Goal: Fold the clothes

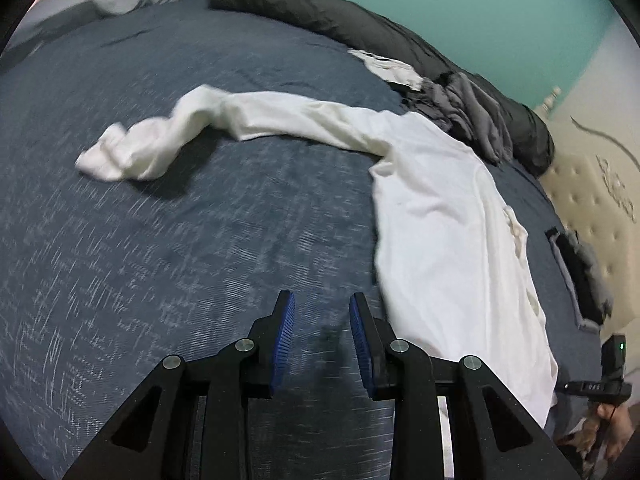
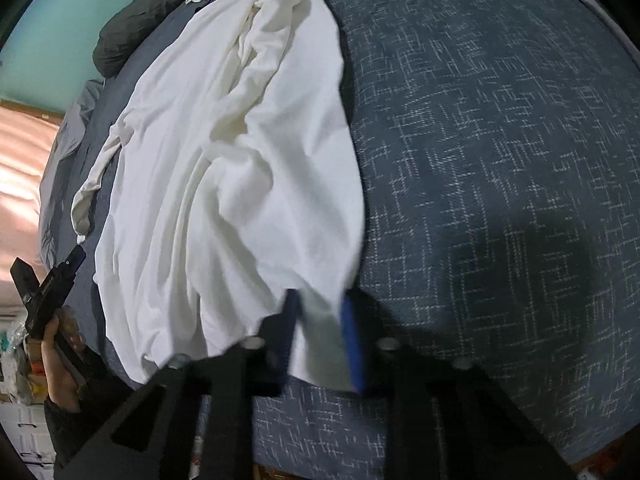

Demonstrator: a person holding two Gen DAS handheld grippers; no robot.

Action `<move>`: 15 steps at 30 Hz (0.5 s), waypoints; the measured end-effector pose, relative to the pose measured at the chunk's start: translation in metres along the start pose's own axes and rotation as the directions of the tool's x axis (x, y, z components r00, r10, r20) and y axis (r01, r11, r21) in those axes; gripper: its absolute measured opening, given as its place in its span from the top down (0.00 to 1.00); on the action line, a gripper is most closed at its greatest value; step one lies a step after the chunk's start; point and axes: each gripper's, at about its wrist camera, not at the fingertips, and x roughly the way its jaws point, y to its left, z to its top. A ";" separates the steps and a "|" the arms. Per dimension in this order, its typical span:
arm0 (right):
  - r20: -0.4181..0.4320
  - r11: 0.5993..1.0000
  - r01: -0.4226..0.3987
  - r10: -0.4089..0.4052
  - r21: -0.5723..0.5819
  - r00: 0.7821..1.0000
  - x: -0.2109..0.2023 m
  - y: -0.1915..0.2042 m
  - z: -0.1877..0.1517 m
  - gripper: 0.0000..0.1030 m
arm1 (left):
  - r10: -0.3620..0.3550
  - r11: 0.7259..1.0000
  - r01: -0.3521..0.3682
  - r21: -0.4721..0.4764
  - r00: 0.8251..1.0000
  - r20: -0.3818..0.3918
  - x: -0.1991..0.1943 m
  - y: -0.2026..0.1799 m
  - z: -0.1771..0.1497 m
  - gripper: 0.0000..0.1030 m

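White shirt (image 2: 224, 184) hem in right hand-held gripper (image 2: 320, 320); left hand-held gripper (image 1: 322, 316) empty, ajar; grey clothes (image 1: 472, 120) beside.

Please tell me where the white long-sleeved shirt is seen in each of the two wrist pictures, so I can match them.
Left wrist view: the white long-sleeved shirt lies right of centre, one sleeve stretching left across the blue bedspread.
Right wrist view: the shirt fills the left-centre, its near corner between the jaws of the right gripper.
Shared landmark: the dark grey bolster at the far edge of the bed.
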 end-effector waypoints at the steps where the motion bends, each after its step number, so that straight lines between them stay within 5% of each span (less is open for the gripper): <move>1: 0.007 1.000 -0.008 0.008 0.004 1.000 -0.001 -0.001 0.000 0.91 | 0.002 1.000 -0.002 -0.008 1.000 0.005 -0.001 0.003 0.001 0.70; 9: 0.126 1.000 0.003 -0.001 -0.018 0.992 -0.051 -0.010 0.020 0.97 | 0.004 1.000 -0.004 -0.024 1.000 0.022 -0.004 0.010 0.002 0.70; 15: 0.239 0.996 0.086 -0.077 -0.029 0.968 -0.118 -0.027 0.051 0.97 | 0.006 1.000 -0.006 -0.014 1.000 0.023 -0.004 0.008 0.003 0.70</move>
